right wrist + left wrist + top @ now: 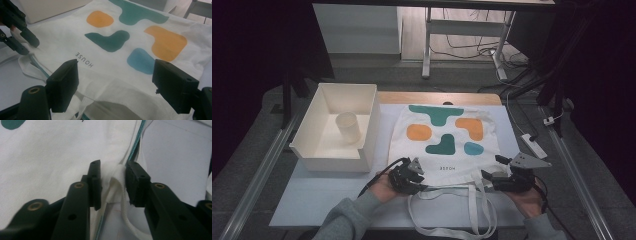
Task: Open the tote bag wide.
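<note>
In the high view, a white tote bag (444, 137) printed with green, orange and blue shapes lies flat on the table (312, 197), its straps (477, 220) trailing toward the person. The left gripper (424, 184) sits at the bag's near left corner, and the right gripper (487, 176) at its near right edge. To the left stands a white bin (319, 155) with a pale cup (348, 127) inside. In the left gripper view, the jaws stand close on either side of a raised fold of the bag's hem (116, 176); the right pad touches the cloth, while the left shows a narrow gap. In the right gripper view, the jaws stand wide apart above the bag's (112, 72) open edge, grasping nothing, with the left gripper (27, 46) at the far corner.
</note>
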Demonstrator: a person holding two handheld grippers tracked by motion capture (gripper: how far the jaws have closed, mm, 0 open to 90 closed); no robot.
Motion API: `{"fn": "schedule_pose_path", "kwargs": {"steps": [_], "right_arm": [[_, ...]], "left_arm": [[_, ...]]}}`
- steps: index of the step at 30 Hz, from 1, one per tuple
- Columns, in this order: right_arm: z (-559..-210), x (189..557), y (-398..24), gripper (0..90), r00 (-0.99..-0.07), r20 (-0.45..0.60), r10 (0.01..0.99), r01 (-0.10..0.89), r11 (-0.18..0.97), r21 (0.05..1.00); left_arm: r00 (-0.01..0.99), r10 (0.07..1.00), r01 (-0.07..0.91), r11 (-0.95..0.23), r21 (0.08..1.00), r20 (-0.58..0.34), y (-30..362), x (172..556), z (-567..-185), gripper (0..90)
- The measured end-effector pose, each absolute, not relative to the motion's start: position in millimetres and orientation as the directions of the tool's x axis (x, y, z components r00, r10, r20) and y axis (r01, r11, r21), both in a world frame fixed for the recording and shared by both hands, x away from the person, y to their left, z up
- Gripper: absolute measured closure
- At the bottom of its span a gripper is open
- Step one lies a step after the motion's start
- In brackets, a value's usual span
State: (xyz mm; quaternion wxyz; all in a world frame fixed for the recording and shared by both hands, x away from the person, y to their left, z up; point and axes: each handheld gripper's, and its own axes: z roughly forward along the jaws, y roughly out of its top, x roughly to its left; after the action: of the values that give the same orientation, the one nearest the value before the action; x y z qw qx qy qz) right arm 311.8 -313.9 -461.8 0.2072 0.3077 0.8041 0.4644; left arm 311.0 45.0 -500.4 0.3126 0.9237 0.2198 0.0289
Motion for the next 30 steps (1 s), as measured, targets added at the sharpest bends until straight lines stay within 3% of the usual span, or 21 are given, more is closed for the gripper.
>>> {"fn": "schedule_pose_path", "kwargs": {"steps": [10, 22, 30], "right_arm": [[-461, 311, -313, 21.5, -0.729, -0.052, 0.683, 0.297, 0.383, 0.875], [-456, 297, -302, 23.5, -0.761, -0.062, 0.645, 0.272, 0.405, 0.873], [-454, 282, -270, 30.5, -0.842, -0.081, 0.533, 0.227, 0.488, 0.843]], "left_arm": [[0.891, 0.443, 0.407, -0.681, 0.609, -0.099, 50, 314, -497, 84.2], [0.886, 0.451, 0.398, -0.626, 0.670, -0.105, 60, 307, -478, 85.1], [0.876, 0.464, 0.409, -0.575, 0.709, -0.130, 66, 309, -471, 85.2]]}}
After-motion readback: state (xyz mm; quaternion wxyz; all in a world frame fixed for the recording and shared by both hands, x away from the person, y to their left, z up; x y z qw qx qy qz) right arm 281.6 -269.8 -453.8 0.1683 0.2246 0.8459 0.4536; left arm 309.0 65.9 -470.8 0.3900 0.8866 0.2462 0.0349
